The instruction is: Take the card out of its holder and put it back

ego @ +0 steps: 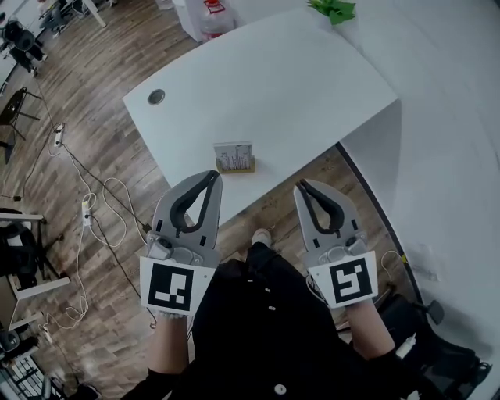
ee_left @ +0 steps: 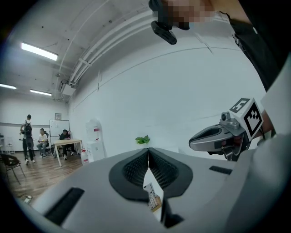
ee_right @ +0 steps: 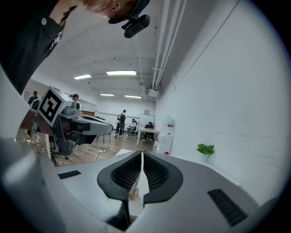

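As seen from the head view, upright and in place: card (ego: 233, 154) slotted into its small wooden holder (ego: 236, 166), close to the near edge of the white table (ego: 297, 86). Left gripper (ego: 211, 178) and right gripper (ego: 301, 186) both short of that edge, over the wood floor (ego: 101, 156), one to each side of the holder and apart from it. Both pairs of jaws together, tips meeting, nothing held. Green plant (ego: 333, 9) at the far corner of the table, round cable port (ego: 156, 97) out to the left. Over to the left gripper view: jaws pressed tip to tip, empty; card and holder glimpsed through the opening below the tips, farther off on the table, untouched. Right gripper at the right side, marker cube showing. People (ee_left: 43, 139) around a table at the far end of the room. Now the right gripper view: same story, jaws together along a hairline seam, gripping nothing; a sliver of the holder visible beyond, through the gap below the tips. Left gripper at the left, plant at the right by the wall.
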`<state>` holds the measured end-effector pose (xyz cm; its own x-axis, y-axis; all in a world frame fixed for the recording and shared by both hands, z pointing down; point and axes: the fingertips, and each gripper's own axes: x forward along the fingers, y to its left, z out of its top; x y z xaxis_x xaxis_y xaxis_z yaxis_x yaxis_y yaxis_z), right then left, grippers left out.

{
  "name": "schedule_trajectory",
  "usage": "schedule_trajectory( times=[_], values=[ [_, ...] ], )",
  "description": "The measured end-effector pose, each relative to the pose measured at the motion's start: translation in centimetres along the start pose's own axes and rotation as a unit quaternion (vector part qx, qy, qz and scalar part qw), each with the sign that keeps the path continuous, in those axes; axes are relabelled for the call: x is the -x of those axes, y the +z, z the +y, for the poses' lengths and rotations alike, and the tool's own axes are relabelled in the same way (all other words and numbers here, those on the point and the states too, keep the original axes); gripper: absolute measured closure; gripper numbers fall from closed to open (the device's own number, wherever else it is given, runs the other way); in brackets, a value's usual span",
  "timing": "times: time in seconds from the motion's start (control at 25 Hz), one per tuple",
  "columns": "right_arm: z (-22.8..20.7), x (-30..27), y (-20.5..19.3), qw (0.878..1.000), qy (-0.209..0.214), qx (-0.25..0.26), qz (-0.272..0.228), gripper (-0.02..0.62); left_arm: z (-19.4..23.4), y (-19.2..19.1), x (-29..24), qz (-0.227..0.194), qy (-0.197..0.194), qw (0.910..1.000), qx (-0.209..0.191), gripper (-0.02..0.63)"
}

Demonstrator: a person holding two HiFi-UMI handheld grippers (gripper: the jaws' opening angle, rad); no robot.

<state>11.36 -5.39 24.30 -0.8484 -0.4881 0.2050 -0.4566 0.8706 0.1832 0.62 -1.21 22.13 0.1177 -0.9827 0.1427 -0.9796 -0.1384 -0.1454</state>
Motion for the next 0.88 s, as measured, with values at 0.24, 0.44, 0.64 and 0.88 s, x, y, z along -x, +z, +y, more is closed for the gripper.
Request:
schedule_trajectory(
  times=[0.24, 0.44, 0.64, 0.88],
  values=[
    [-0.8, -0.9, -0.6, 1.0, 0.011, 0.002, 0.006, 0.548, 0.7, -0.6, -0.8, 0.017, 0.016, 0.9997, 0.004, 0.591],
    [-1.0, -1.8, -1.3, 1.0, 0.007, -0.002, 0.013, 0.548, 1.3, -1.5, -1.4, 0.023, 0.021, 0.9995, 0.012, 0.591],
    [-0.2, -2.8, -1.6, 1.0, 0.002, -0.01, 0.017, 0.548, 2.0, -2.5, -1.7, 0.033, 0.017, 0.9992, 0.018, 0.591],
    [0.3, -4.2, -3.1, 0.999, 0.0, -0.02, 0.043, 0.548, 2.7, -4.1, -2.2, 0.044, -0.003, 0.9988, 0.021, 0.591]
  ],
)
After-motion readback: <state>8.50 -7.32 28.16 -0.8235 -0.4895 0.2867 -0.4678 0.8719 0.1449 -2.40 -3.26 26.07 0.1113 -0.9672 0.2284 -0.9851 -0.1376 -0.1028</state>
